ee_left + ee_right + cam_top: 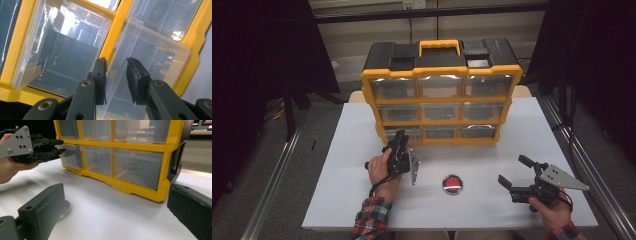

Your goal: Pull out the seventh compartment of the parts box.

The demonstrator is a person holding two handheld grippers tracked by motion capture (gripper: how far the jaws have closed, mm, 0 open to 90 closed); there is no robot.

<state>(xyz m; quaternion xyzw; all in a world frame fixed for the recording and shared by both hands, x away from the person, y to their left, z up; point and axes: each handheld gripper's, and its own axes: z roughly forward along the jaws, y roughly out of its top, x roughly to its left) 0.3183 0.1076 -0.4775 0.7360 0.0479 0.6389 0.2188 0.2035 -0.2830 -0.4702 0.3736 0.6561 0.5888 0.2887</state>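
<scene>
- High view – the organiser (439,75), a yellow frame with nine clear drawers, stands at the 12 o'clock end of the bench (347,200).
- The left tool (400,136) is at the bottom-left drawer (408,132), about 10 o'clock from the red button (452,184).
- The right tool (513,171) sits near the 4 o'clock corner of the bench, at 3 o'clock from the button. Its jaws are spread and hold nothing.
- Left gripper view – the two black jaws straddle the thin clear front lip of that drawer, one pad on each face. As far as this view shows, the tool is pinching the lip.
- The drawer front appears to stand slightly proud of the yellow frame.
- Right gripper view – the right tool's own jaws stand wide apart at 7 and 4 o'clock, with bare bench between them.
- Farther off, at 10 o'clock, the left tool shows with its jaws above and below the top edge of the end drawer in the bottom row.
- Handling, as a judgement – the drawer is thin moulded plastic, so it is likely light and smooth-faced, and it will flex a little under pressure.
- Grip point: the front lip, near its middle, so that the drawer slides straight rather than skewing in its slot.
- Pinch moderately, because a hard squeeze may bend or crack the lip and a weak one may slip off it.
- The organiser may slide on the bench if the drawer binds.
</scene>
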